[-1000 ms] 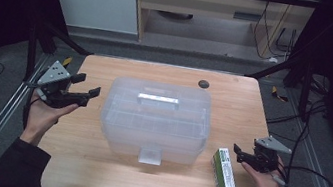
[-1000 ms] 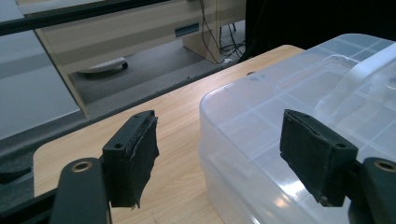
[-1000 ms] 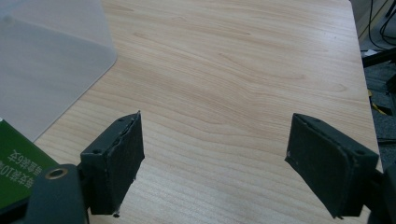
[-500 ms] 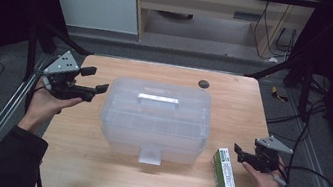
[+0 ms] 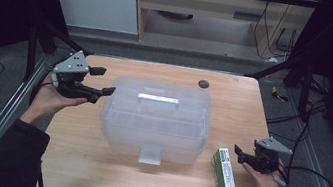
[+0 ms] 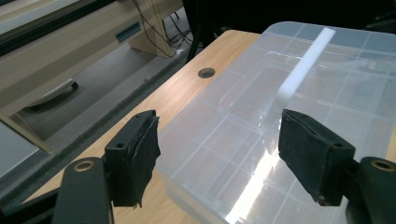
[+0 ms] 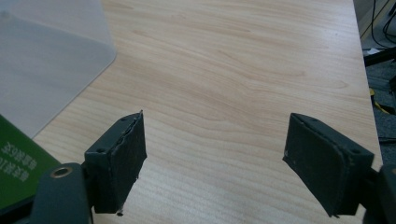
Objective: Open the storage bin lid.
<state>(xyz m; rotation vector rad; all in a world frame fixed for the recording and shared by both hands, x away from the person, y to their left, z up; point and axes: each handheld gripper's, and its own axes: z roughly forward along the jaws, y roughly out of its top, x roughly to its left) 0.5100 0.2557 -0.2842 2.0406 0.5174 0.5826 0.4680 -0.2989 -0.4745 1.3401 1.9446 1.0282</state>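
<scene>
The left gripper (image 5: 102,79), jaws spread and empty, hovers at nine o'clock beside the closed translucent storage box (image 5: 155,119) at the tabletop (image 5: 235,97) centre; at four o'clock, the right gripper (image 5: 241,155) sits released beside an untouched green carton (image 5: 224,176).

Rising and swinging rightward: left gripper (image 5: 99,81), jaws spread, now reaching the clear plastic storage box (image 5: 156,118) at its far-left corner, the left hand (image 5: 49,101) lifting beneath it.
</scene>
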